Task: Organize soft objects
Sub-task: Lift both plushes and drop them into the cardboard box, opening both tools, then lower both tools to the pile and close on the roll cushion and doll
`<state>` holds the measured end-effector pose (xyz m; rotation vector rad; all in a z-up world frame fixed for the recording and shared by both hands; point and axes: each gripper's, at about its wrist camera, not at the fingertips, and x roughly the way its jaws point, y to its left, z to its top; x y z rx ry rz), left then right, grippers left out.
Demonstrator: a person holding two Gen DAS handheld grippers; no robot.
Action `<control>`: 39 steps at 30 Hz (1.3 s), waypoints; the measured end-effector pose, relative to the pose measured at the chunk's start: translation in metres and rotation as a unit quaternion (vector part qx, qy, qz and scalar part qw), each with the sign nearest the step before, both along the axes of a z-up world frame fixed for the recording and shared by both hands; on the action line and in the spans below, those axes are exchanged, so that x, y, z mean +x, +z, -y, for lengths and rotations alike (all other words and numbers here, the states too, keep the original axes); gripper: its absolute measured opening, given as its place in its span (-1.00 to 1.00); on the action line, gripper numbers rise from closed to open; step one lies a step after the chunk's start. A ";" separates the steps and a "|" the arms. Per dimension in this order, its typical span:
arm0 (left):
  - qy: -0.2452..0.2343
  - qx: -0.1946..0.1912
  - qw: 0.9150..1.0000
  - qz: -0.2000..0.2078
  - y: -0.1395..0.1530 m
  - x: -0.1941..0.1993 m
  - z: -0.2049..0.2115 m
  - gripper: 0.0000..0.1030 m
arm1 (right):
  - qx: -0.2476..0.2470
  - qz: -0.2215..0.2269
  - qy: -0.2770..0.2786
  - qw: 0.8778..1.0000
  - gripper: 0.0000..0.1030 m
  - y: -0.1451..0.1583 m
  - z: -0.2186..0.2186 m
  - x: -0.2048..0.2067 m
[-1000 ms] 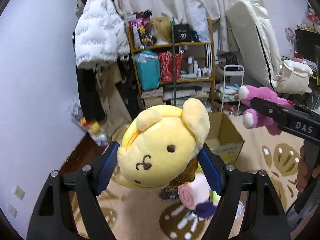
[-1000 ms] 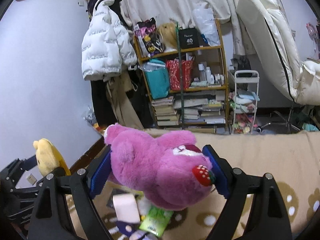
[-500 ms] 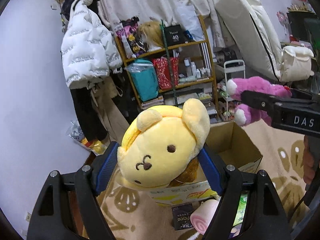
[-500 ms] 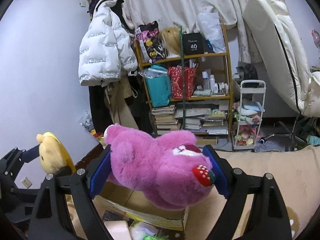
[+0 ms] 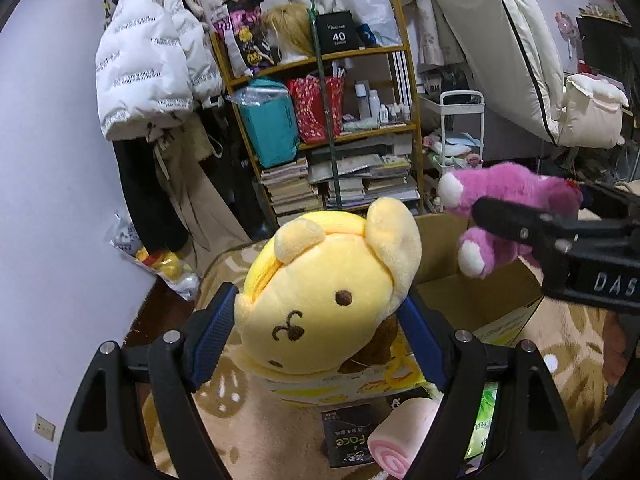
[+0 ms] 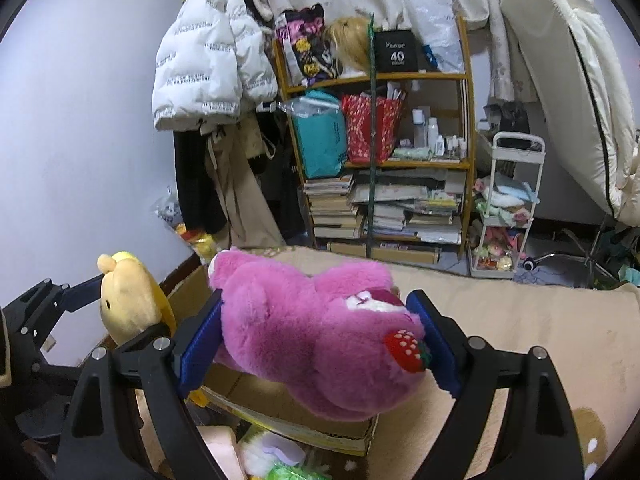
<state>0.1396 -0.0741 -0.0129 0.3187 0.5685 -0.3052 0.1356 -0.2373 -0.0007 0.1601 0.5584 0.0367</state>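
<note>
The left claw (image 5: 316, 340) grips a yellow dog plush (image 5: 324, 292) and the right claw (image 6: 318, 344) a pink bear plush (image 6: 312, 332), both held above the open cardboard box (image 5: 476, 300), neither dropped in yet.

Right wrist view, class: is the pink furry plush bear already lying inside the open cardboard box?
No: the pink furry plush bear is clamped between the right gripper jaws, above the open cardboard box.
</note>
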 end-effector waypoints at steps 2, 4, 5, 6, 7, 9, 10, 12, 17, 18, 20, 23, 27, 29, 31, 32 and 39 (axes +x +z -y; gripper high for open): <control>-0.003 -0.006 1.000 -0.004 -0.004 0.003 0.000 0.57 | 0.000 -0.009 0.003 1.000 0.81 -0.007 0.000 0.004; -0.003 -0.009 1.000 -0.011 -0.008 0.006 0.000 0.60 | 0.003 -0.018 0.005 1.000 0.81 -0.013 0.000 0.007; -0.004 -0.011 1.000 -0.014 -0.009 0.007 0.000 0.61 | 0.005 -0.021 0.006 1.000 0.81 -0.015 0.001 0.007; -0.004 -0.014 1.000 -0.018 -0.011 0.008 -0.001 0.64 | 0.009 -0.024 0.006 1.000 0.81 -0.016 0.001 0.008; -0.006 -0.016 1.000 -0.021 -0.012 0.009 -0.002 0.70 | 0.012 -0.025 0.006 1.000 0.81 -0.017 0.002 0.008; -0.003 -0.019 1.000 -0.021 -0.014 0.010 -0.002 0.82 | 0.020 -0.027 0.008 0.999 0.81 -0.018 0.004 0.009; 0.000 -0.019 1.000 -0.018 -0.014 0.009 -0.003 0.88 | 0.022 -0.028 0.008 0.999 0.81 -0.018 0.004 0.010; 0.005 -0.020 1.000 -0.015 -0.014 0.010 -0.004 0.89 | 0.025 -0.030 0.010 0.999 0.84 -0.019 0.005 0.010; 0.013 -0.017 1.000 -0.020 -0.015 0.010 -0.005 0.89 | 0.031 -0.025 0.006 0.999 1.00 -0.018 0.006 0.008; 0.016 -0.015 1.000 -0.022 -0.015 0.009 -0.005 0.89 | 0.030 -0.023 0.005 0.999 1.00 -0.017 0.006 0.007; 0.021 -0.013 0.999 -0.023 -0.015 0.006 -0.007 0.89 | 0.025 -0.023 0.003 0.999 1.00 -0.015 0.005 0.005; 0.027 -0.010 0.999 -0.023 -0.013 0.001 -0.010 0.89 | 0.023 -0.024 0.002 0.999 1.00 -0.013 0.004 0.003; 0.033 -0.003 0.999 -0.028 -0.010 -0.010 -0.014 0.89 | 0.024 -0.024 -0.001 0.999 1.00 -0.012 0.001 0.000; 0.035 0.002 0.999 -0.030 -0.009 -0.015 -0.017 0.89 | 0.023 -0.022 0.001 0.999 1.00 -0.011 0.000 -0.004; 0.036 0.004 0.999 -0.035 -0.009 -0.022 -0.020 0.89 | 0.018 -0.020 0.001 1.000 1.00 -0.009 -0.002 -0.011; 0.037 0.005 0.999 -0.037 -0.008 -0.025 -0.022 0.89 | 0.014 -0.020 0.001 1.000 1.00 -0.008 -0.003 -0.016; 0.045 0.008 0.997 -0.057 -0.005 -0.051 -0.039 0.89 | 0.015 -0.027 -0.008 0.999 1.00 -0.001 -0.002 -0.048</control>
